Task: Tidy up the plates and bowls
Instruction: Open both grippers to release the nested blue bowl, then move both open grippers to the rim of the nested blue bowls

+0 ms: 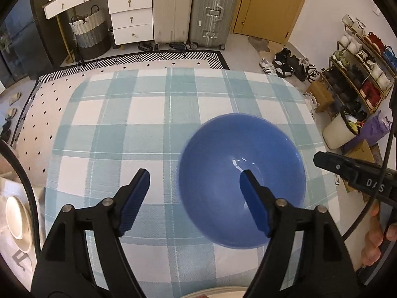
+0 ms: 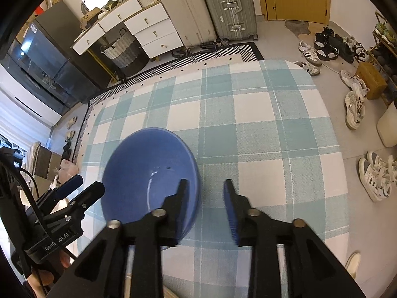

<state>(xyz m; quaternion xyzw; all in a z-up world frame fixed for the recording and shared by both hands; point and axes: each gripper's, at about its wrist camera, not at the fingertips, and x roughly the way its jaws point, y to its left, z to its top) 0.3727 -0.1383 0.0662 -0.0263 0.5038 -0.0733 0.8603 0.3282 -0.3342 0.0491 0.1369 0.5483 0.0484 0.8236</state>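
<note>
A blue bowl sits upright on the blue-and-white checked tablecloth; it also shows in the right wrist view. My left gripper is open, its right finger over the bowl's inside and its left finger outside the rim. My right gripper is open, its left finger inside the bowl and its right finger outside, straddling the bowl's right rim. The bowl looks blurred in both views. A cream plate lies at the far left, off the cloth.
The other gripper shows at each view's edge: the right one and the left one. Suitcases, a white drawer unit and a basket stand behind the table. Shoes and a shoe rack are on the right.
</note>
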